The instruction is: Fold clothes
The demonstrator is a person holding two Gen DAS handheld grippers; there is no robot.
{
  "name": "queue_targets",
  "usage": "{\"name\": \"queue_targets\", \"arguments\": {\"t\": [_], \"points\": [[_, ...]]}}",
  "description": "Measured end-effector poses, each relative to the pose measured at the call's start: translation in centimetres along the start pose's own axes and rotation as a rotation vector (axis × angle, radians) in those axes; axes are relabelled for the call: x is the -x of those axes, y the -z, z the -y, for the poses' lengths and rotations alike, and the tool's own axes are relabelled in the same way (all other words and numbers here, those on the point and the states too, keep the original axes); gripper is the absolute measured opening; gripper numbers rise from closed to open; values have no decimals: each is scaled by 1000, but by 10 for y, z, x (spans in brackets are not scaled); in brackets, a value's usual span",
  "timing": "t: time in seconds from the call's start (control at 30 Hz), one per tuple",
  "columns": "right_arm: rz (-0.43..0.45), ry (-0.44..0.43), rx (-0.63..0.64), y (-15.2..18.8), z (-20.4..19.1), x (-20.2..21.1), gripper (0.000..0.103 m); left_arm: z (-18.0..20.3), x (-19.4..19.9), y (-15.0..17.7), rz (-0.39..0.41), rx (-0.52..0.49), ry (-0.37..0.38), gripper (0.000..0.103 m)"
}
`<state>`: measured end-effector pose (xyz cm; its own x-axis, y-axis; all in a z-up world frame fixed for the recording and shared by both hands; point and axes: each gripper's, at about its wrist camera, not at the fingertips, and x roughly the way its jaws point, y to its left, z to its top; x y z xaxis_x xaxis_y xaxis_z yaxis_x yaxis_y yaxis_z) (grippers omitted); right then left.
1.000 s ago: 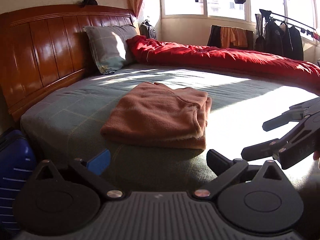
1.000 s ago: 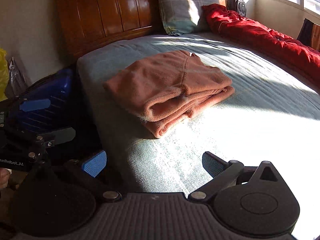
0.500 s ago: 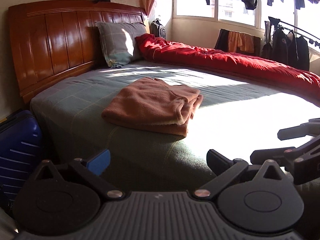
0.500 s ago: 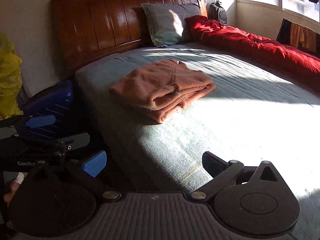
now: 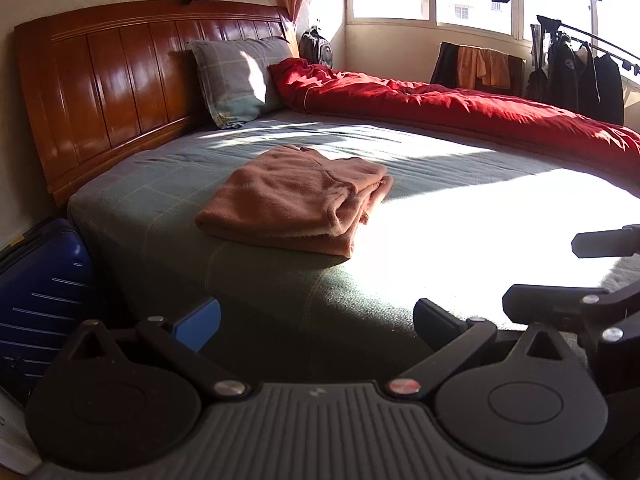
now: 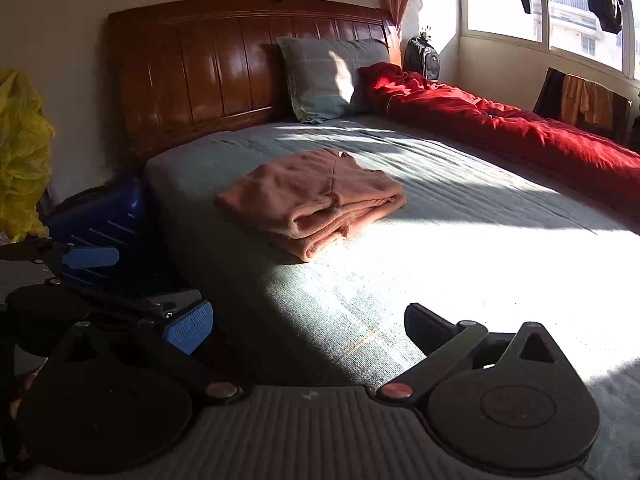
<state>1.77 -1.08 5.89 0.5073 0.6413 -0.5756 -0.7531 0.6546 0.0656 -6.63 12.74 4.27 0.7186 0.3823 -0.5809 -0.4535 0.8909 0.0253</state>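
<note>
A salmon-pink garment (image 5: 296,198) (image 6: 314,200) lies folded into a thick rectangle near the front left corner of the grey-green bed (image 5: 440,168) (image 6: 440,208). My left gripper (image 5: 316,318) hangs open well short of it, off the bed's near edge, holding nothing. My right gripper (image 6: 306,326) is open too, low over the sunlit sheet, with an empty gap between its fingers. Each gripper shows in the other's view: the right gripper (image 5: 560,276) at the right edge, the left gripper (image 6: 132,280) at the left edge.
A wooden headboard (image 5: 120,80) and a grey pillow (image 5: 236,76) stand at the bed's head. A red quilt (image 5: 460,104) runs along the far side under the window. A blue suitcase (image 5: 36,296) sits by the bed corner, a yellow bag (image 6: 20,152) beyond it.
Both grippers have drawn back from the bed, so the folded garment looks smaller and farther away. The garment itself has stayed put.
</note>
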Motion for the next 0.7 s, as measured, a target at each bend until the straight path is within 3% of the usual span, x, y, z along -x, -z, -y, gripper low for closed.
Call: {"name": "queue_targets", "arguments": {"t": [0.37, 0.7], "points": [[-44, -19, 0, -9, 1, -31, 103, -15, -15, -5, -67, 97, 3, 102], [-59, -9, 24, -23, -1, -48, 103, -19, -30, -16, -91, 89, -30, 102]]}}
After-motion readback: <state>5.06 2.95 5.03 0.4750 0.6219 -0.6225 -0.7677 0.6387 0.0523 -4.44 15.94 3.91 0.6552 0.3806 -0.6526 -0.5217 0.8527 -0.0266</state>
